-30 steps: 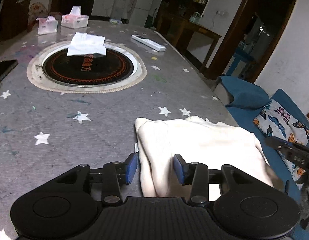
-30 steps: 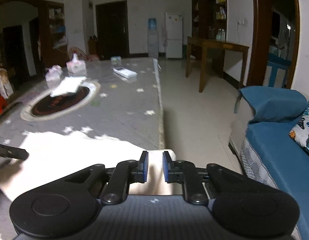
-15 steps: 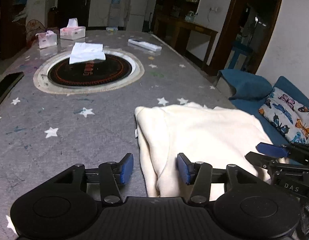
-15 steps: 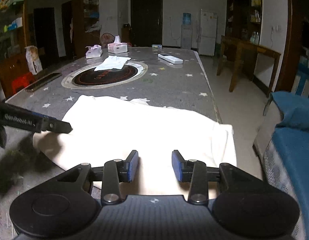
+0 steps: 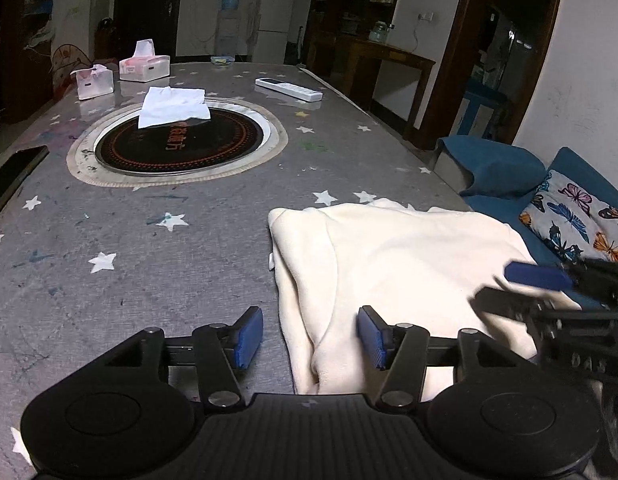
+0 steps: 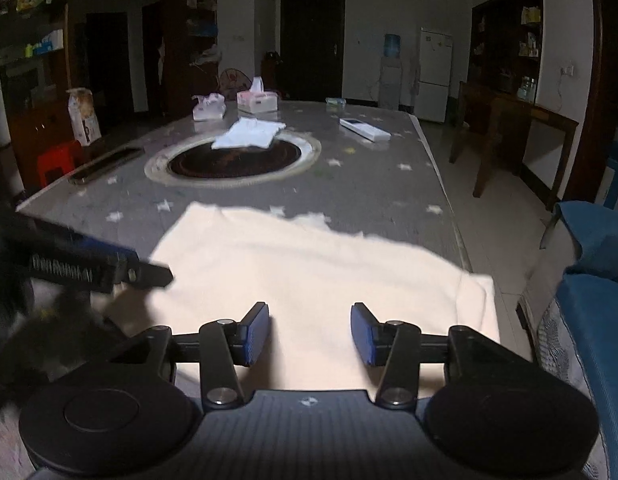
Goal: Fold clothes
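Cream garment part-folded at near right corner of table, both grippers released.

Table (image 5: 189,264) carried the cream garment (image 5: 409,256) at its near right corner, w/ left side already folded in, right edge hanging over tabletop edge; prob. more folds left. Left gripper (image 5: 311,336) straddled folded left edge, jaws opening, pads not pressing. Right gripper (image 6: 311,334) sat above cloth's near right part, jaws opening, nothing gripped.

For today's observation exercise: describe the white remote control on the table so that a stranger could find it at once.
Start at the long grey star-patterned table and find the round black hotplate set in its middle. Look past it toward the far right edge: the remote control lies flat there, alone. It is a slim, hard white bar, unlike the soft white cloth on the hotplate.
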